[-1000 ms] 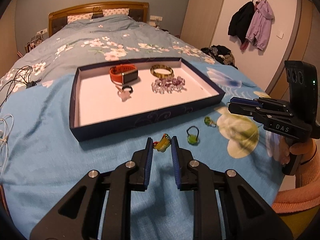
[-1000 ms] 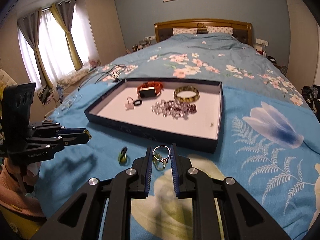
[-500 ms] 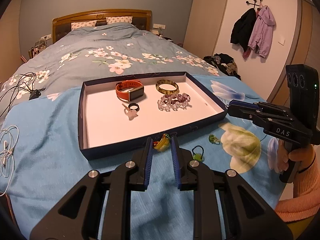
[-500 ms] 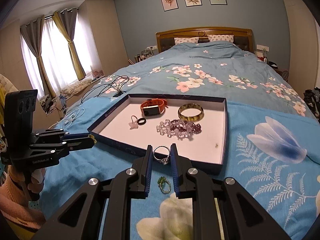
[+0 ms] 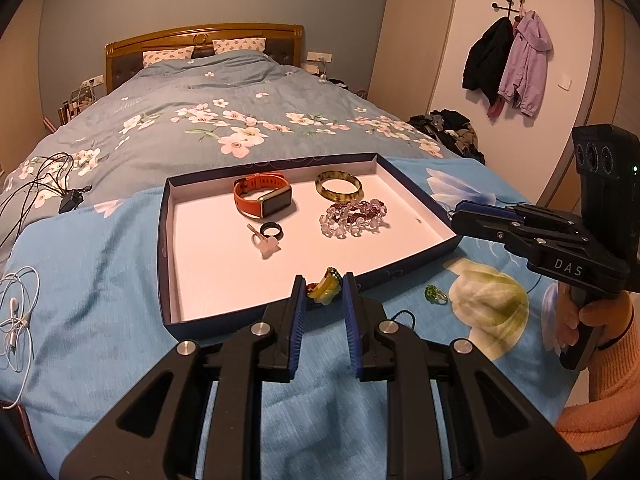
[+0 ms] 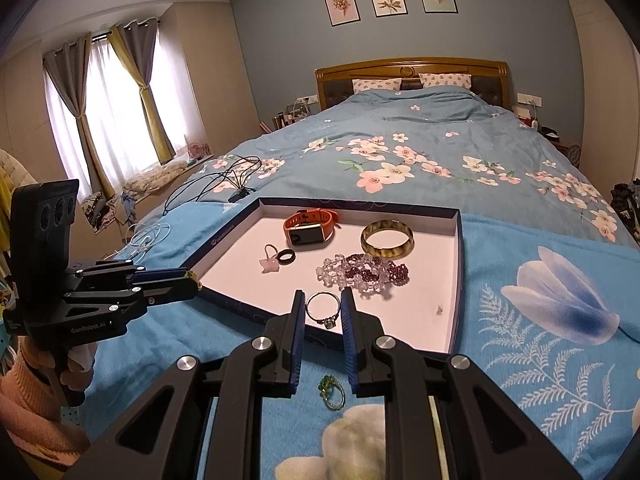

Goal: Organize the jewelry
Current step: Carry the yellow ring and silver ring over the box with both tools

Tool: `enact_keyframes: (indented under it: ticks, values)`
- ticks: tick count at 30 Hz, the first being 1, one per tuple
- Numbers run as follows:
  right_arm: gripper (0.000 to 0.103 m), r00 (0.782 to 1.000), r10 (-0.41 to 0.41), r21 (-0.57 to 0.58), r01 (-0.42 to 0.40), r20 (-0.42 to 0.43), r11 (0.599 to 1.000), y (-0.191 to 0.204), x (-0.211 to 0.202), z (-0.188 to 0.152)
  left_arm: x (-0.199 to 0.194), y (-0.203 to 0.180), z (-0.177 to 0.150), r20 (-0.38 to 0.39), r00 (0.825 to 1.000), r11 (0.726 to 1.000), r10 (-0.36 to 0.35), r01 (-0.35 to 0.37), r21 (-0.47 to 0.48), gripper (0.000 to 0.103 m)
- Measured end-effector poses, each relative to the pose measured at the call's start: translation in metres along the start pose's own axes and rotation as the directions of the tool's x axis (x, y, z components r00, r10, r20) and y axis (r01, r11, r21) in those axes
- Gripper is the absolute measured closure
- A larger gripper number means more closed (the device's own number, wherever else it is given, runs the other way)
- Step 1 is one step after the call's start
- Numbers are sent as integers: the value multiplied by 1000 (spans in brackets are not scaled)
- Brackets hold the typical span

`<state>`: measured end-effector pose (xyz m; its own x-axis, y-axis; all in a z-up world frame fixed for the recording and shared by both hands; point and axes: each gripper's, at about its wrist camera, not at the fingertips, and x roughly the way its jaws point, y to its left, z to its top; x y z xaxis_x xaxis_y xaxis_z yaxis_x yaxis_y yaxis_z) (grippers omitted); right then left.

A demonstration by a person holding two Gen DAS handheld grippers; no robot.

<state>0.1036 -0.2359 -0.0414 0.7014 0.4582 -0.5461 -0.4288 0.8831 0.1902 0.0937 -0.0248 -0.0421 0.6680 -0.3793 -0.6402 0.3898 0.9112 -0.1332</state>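
Right gripper [image 6: 323,312] clamps silver ring [image 6: 322,309]; left gripper [image 5: 323,289] clamps yellow pendant [image 5: 326,289]. Tray [image 6: 457,276] floor lies at 12 o'clock, right gripper nearer.

Left gripper [image 5: 323,294], closed on yellow-green ornament [image 5: 325,289]: carried from above the blue bedspread [image 5: 92,280], short of the tray [image 5: 166,264], to over the tray's near rim.

Right gripper [image 6: 322,311], closed on silver ring [image 6: 323,309]: lifted off the bedspread and brought forward to the tray's near edge; the ring now hangs over the pale tray floor.

Green ring [image 6: 332,392]: formerly left of the right gripper, now beneath and behind its fingers.
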Motion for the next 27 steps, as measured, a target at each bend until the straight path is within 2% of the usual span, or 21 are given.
enact_keyframes:
  ticks: [27]
  values:
    - [87,1000,-7,12,8,-13,1000,-6,17,9,17,19,15,1,1000,999,-12,12,-38,84]
